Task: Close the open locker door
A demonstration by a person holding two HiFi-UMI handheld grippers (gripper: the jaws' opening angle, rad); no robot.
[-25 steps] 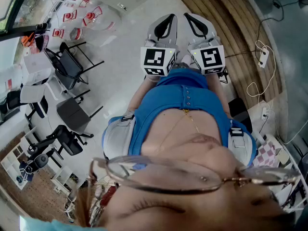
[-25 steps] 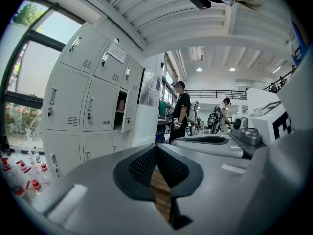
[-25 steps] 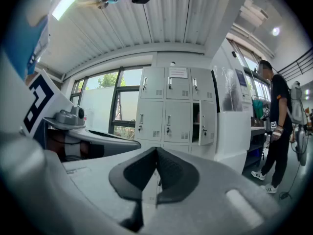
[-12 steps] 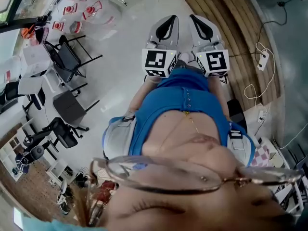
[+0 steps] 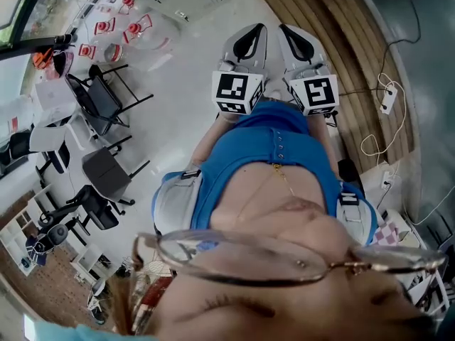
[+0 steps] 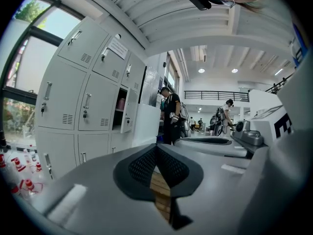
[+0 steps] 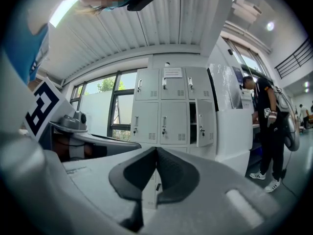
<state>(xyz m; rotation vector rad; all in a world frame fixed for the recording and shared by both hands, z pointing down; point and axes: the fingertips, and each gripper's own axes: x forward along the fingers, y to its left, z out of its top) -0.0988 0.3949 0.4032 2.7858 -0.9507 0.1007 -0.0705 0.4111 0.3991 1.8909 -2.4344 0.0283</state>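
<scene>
The bank of white lockers [image 7: 166, 111] stands ahead in the right gripper view, with one middle-row door [image 7: 206, 123] at its right end swung open. In the left gripper view the same open door [image 6: 128, 116] shows at the near end of the lockers [image 6: 73, 97]. My left gripper [image 6: 156, 150] is shut and holds nothing. My right gripper [image 7: 156, 151] is likewise shut and empty. Seen from the head, the left gripper [image 5: 250, 34] and the right gripper [image 5: 295, 35] are side by side in front of my body, well short of the lockers.
A person [image 7: 266, 126] stands at a white counter [image 7: 232, 136] just right of the open door. Black chairs [image 5: 99, 98] stand on the floor to my left. Cables and a power strip [image 5: 387, 101] lie beside the wooden strip [image 5: 334, 20] on my right.
Both grippers have shifted a little forward together, and the chairs and cables have slid slightly in the head view. Their jaws have stayed shut.
</scene>
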